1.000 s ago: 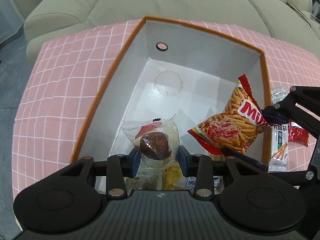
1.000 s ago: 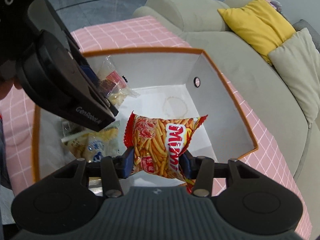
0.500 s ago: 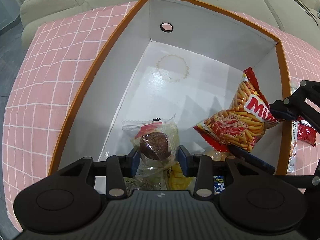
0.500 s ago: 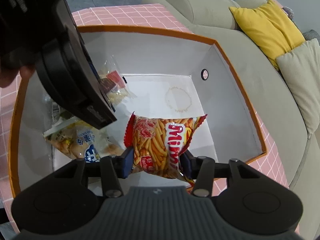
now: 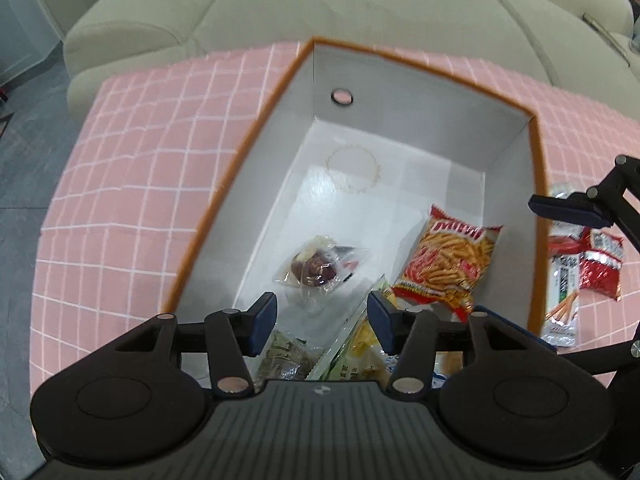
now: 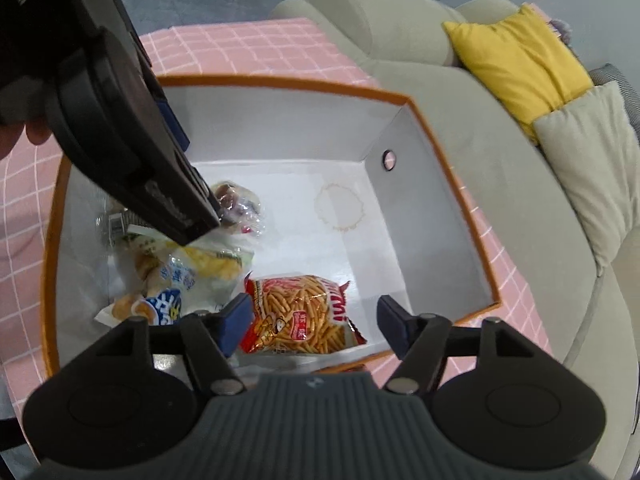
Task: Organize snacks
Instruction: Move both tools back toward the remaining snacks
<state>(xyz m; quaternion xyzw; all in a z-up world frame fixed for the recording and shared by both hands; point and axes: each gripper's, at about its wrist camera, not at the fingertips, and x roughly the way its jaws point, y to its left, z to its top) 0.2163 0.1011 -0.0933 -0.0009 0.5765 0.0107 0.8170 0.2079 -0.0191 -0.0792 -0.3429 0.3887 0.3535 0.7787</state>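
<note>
Item: left gripper point(image 5: 322, 322). Its jaws have just been opening and are now standing well apart with nothing between the pads. A second ago they were clamping the clear-wrapped pastry point(image 5: 318, 266); that packet is now lying on the floor of the orange-rimmed box point(image 5: 224, 196), at 12 o'clock from the open fingers and clear of them.

Item: right gripper point(image 6: 314, 322). Its jaws have likewise just been opening and are gripping nothing. The red bag of fries point(image 6: 302, 314), pinched half a second ago, is now resting flat on the box floor below the gap, its left edge sitting just beside the left pad.

Item: box. It is sitting on the pink checked cloth point(image 5: 132, 184), with a beige sofa point(image 5: 360, 12) at 12 o'clock.

Left wrist view only: two packets are lying outside the box at 3 o'clock, a white stick-snack packet point(image 5: 562, 300) and a red foil packet point(image 5: 602, 266), touching each other on the cloth.

Right wrist view only: a pile of pale bread packets point(image 6: 176, 276) is filling the box corner at 9 o'clock, a yellow cushion point(image 6: 516, 54) is leaning on the sofa at 1 o'clock, and the left gripper's body is hanging over the pastry, hiding part of it.
</note>
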